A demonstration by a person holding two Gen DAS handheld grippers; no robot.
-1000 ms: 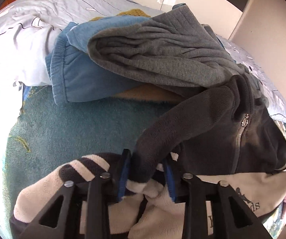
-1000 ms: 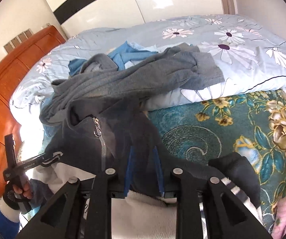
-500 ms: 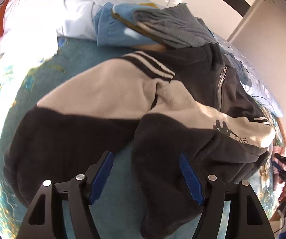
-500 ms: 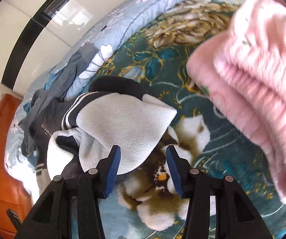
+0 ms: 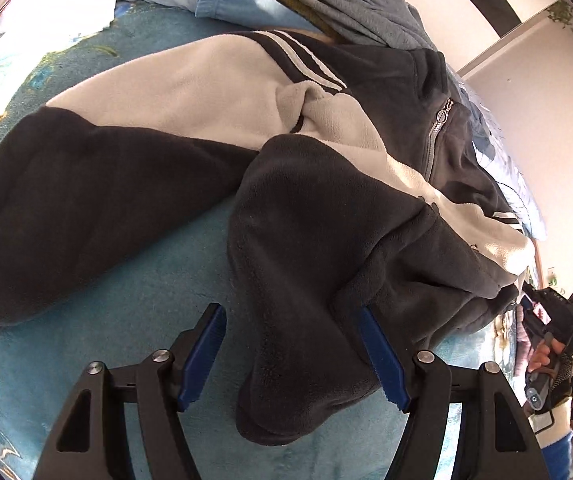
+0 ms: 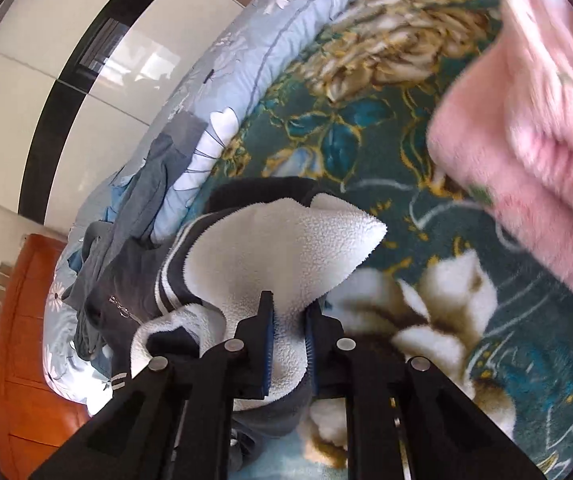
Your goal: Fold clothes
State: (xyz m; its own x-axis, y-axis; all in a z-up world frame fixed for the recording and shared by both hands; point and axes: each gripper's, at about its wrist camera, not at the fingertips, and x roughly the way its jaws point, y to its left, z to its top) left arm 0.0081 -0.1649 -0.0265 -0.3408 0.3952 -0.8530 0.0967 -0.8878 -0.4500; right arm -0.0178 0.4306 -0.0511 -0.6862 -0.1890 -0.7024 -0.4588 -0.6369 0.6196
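Right wrist: right gripper point(image 6: 289, 322) pinching fleece jacket point(image 6: 286, 248), hem hidden

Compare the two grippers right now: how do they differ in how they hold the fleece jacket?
The left gripper is open, its blue fingers wide apart around a dark part of the fleece jacket without pinching it. The right gripper is shut on the jacket's white fleece, fingers close together. Both point down at the same jacket on the floral blanket.

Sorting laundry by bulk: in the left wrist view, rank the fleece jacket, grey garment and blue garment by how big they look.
1. fleece jacket, fills most of the view, though nearest the camera.
2. grey garment.
3. blue garment, partly covered and cut off, so unsure against the grey.
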